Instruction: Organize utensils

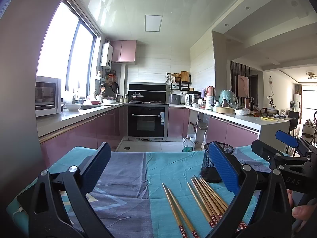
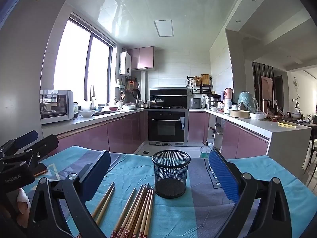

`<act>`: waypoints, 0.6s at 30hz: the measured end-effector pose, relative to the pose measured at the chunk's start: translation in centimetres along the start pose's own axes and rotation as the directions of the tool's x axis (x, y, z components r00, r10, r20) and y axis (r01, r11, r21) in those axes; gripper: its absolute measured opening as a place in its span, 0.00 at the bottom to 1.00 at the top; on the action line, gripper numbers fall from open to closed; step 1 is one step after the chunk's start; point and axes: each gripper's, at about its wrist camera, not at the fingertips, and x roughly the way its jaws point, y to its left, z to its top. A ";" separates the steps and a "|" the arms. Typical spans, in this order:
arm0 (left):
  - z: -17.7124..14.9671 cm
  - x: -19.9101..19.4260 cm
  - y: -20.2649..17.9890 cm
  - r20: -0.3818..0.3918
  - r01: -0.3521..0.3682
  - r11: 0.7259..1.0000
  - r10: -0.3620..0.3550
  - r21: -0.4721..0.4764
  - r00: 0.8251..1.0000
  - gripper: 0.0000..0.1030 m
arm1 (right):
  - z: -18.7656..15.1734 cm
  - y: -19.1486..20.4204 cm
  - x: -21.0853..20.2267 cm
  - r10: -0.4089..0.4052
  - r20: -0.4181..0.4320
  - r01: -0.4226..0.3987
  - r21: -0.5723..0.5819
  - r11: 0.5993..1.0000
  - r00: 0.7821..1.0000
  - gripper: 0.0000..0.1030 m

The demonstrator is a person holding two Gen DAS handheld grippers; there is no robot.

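Several wooden chopsticks (image 2: 136,210) with red flowered ends lie on a blue patterned cloth (image 2: 208,208), a pair (image 2: 105,202) set slightly left of the rest. A black mesh cup (image 2: 170,173) stands upright and empty just behind them. My right gripper (image 2: 160,170) is open and empty, with the cup between its fingers and farther off. My left gripper (image 1: 160,164) is open and empty over the cloth (image 1: 126,178); the chopsticks (image 1: 208,198) and the mesh cup (image 1: 210,168) lie at its right finger. The right gripper (image 1: 277,140) shows at the right edge.
The cloth-covered table ends at a kitchen floor with a plastic bottle (image 2: 205,150) beyond its far edge. Pink cabinets, an oven (image 2: 167,127) and cluttered counters stand behind. The left gripper (image 2: 29,142) shows at the left edge of the right wrist view.
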 end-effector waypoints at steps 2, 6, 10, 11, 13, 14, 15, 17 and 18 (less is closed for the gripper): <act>0.0 -0.1 -0.2 0.000 0.002 1.000 -0.002 0.000 1.000 0.94 | -0.2 0.0 0.1 -0.003 0.001 0.003 0.002 1.000 1.000 0.93; 0.0 0.2 0.5 0.002 0.001 1.000 -0.001 -0.007 1.000 0.94 | -0.2 0.1 -0.1 -0.005 0.008 0.005 0.005 1.000 1.000 0.93; 0.1 0.1 0.3 0.004 0.003 1.000 -0.003 -0.007 1.000 0.94 | -0.1 0.1 -0.2 -0.008 0.013 0.008 0.003 1.000 1.000 0.93; 0.1 0.0 0.2 0.006 0.002 1.000 -0.002 -0.007 1.000 0.94 | -0.1 0.1 -0.3 -0.008 0.017 0.007 0.005 1.000 1.000 0.93; 0.1 0.0 0.2 0.005 0.005 1.000 -0.005 -0.007 1.000 0.94 | 0.0 0.0 -0.3 -0.008 0.016 0.008 0.004 1.000 1.000 0.93; 0.0 -0.1 0.4 0.006 0.003 1.000 -0.003 -0.009 1.000 0.94 | 0.0 0.0 -0.4 -0.008 0.016 0.008 0.005 1.000 1.000 0.93; 0.0 -0.1 0.4 0.007 0.003 1.000 -0.003 -0.008 1.000 0.94 | 0.0 0.0 -0.5 -0.007 0.015 0.007 0.005 1.000 1.000 0.93; 0.0 -0.2 0.3 0.008 0.004 1.000 -0.004 -0.008 1.000 0.94 | 0.1 0.0 -0.5 -0.008 0.017 0.008 0.004 1.000 1.000 0.93; 0.0 -0.2 0.3 0.008 0.004 1.000 -0.004 -0.009 1.000 0.94 | 0.0 0.0 -0.5 -0.009 0.019 0.009 0.004 1.000 1.000 0.93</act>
